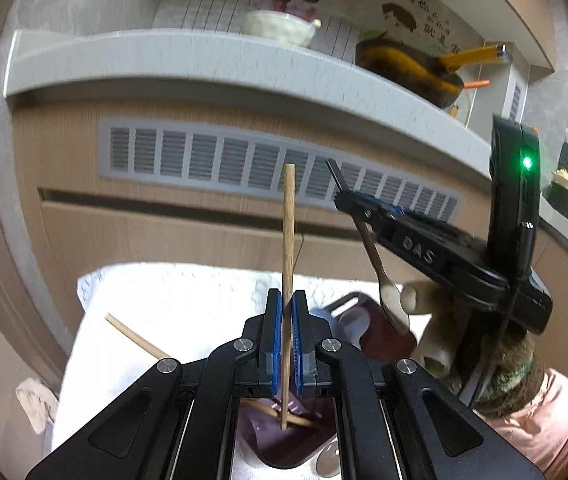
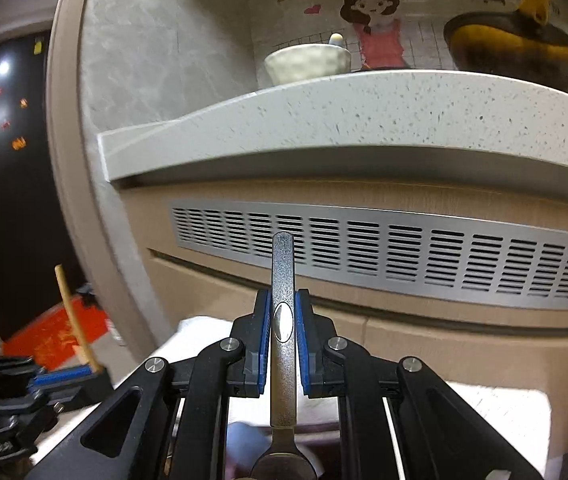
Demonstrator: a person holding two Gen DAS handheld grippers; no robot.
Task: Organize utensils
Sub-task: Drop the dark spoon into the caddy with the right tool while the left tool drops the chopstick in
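Chopsticks (image 1: 279, 414) in maroon bin (image 1: 304, 452)

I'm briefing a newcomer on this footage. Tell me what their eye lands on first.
Two utensils held upright: the left claw is clamped on a wooden chopstick at centre frame, and the right claw grips a metal spoon by its handle. Behind both, a long slatted vent grille runs under the speckled countertop, which carries a pale bowl.
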